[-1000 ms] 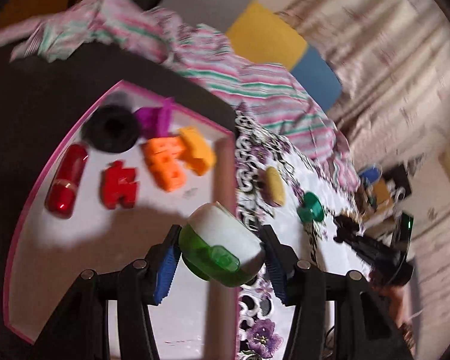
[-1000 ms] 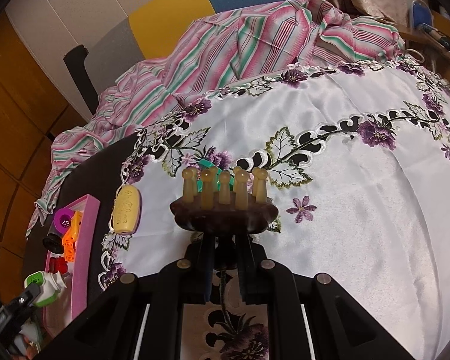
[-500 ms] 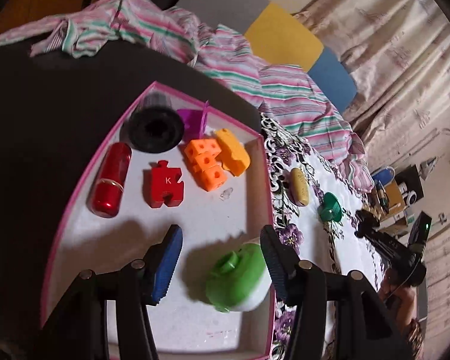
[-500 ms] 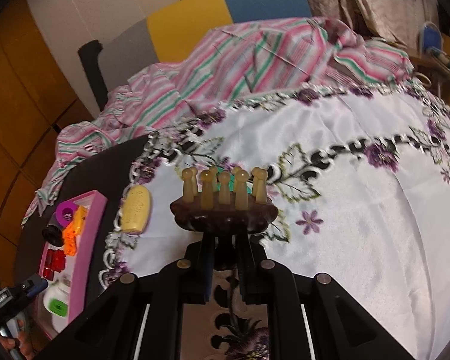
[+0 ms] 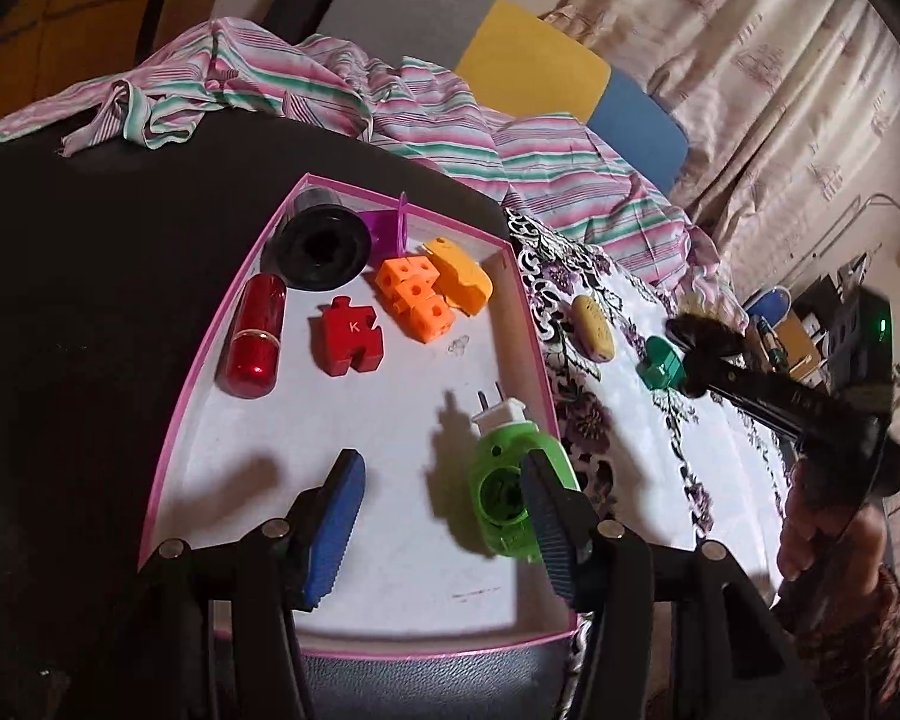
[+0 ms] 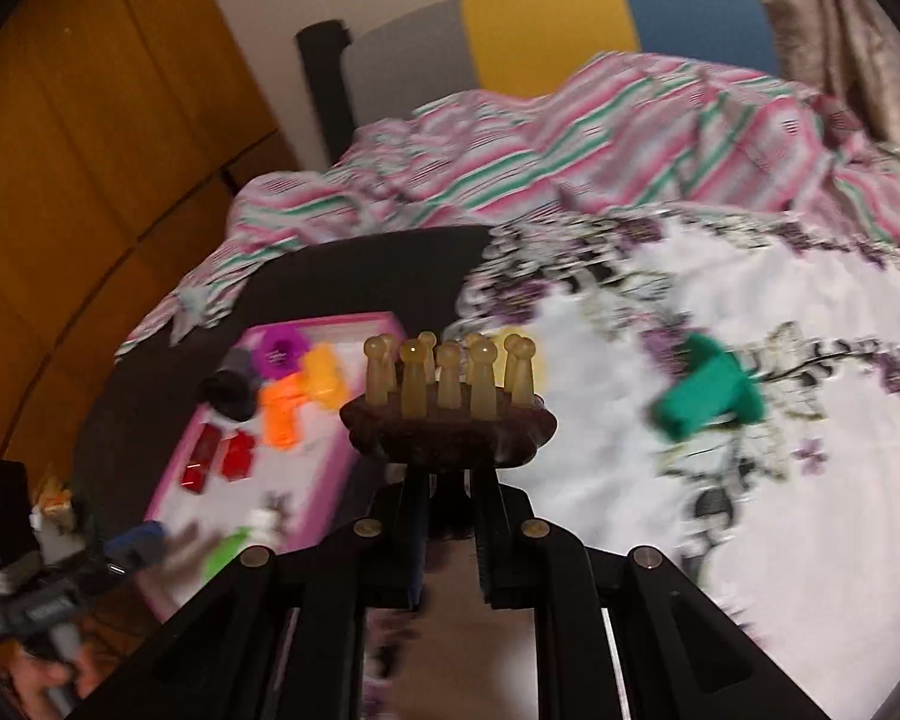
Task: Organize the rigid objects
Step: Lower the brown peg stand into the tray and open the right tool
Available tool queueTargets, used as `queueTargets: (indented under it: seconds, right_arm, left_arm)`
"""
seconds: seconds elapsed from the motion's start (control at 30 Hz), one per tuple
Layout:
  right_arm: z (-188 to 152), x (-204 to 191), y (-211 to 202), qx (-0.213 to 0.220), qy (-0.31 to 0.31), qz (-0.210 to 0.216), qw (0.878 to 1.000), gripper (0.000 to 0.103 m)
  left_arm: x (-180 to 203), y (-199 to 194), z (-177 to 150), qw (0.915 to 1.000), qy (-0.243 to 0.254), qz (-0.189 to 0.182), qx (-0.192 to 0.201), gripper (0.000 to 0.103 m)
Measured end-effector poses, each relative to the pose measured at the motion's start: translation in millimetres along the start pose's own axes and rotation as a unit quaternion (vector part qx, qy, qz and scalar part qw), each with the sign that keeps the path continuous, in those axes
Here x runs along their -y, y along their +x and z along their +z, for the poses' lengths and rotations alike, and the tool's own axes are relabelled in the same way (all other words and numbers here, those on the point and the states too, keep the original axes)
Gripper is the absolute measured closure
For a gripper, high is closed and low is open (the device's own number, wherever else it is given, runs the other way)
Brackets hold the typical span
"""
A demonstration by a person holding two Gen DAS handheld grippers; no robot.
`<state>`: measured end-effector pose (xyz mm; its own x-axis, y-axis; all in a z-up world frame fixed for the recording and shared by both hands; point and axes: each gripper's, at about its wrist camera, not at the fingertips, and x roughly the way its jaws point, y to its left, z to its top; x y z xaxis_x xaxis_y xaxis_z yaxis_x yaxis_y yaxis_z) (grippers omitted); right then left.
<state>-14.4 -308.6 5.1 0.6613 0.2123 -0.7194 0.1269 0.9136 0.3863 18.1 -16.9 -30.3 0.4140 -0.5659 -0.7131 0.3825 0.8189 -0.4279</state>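
- Shallow pink-rimmed white tray [image 5: 354, 647] sits on the dark bench [image 5: 78, 300], its right edge against the white satin tablecloth with purple floral embroidery [image 5: 648, 480].
- Tray contents, far end: black ribbed plastic spool [image 5: 324, 247], translucent purple plastic piece [image 5: 384, 227], yellow wedge-shaped plastic block [image 5: 459, 283], orange cluster of holed plastic cubes [image 5: 417, 295].
- Tray contents, middle: glossy red metallic cylinder [image 5: 255, 336] lying on its side; red jigsaw-shaped plastic block marked K [image 5: 348, 336].
- Tray contents, near right side: green-and-white plastic plug-in device with two metal prongs [image 5: 504, 480], lying loose on the tray floor.
- Left gripper [image 5: 444, 516]: jaws about half open, blue ribbed pads empty; the right pad overlaps the green device in view, contact not clear.
- Right gripper [image 6: 450, 540]: jaws closed tight on the stem of a dark carved wooden massager with rounded amber pegs [image 6: 450, 408], held above the tray's edge. View blurred.
- On the tablecloth, outside the tray: pale yellow oval soap-like bar [image 5: 594, 327]; green plastic clip-like piece [image 5: 660, 363], just beside it.
- Striped pink-green fabric [image 5: 450, 126] is bunched beyond the bench.
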Motion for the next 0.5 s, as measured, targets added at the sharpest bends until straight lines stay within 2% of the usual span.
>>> queueTargets:
  seconds: [0.13,0.3,0.5]
  right_arm:
    - [-6.5,-34.9,19.4,-0.030,0.007,0.031,0.999,0.089]
    - [-9.8,-75.7,42.4,-0.056,-0.017,0.041,0.997,0.089]
    - [-7.8,-102.1,82.6,-0.092,-0.024,0.005,0.995,0.089]
  left_arm:
    - [-2.5,-3.6,-4.8,1.0000,0.006,0.006,0.000,0.048]
    - [-11.3,-13.7,-9.3,0.9999,0.007,0.013,0.006,0.048]
    - [-22.0,-23.2,-13.7,0.9999,-0.004,0.013,0.009,0.048]
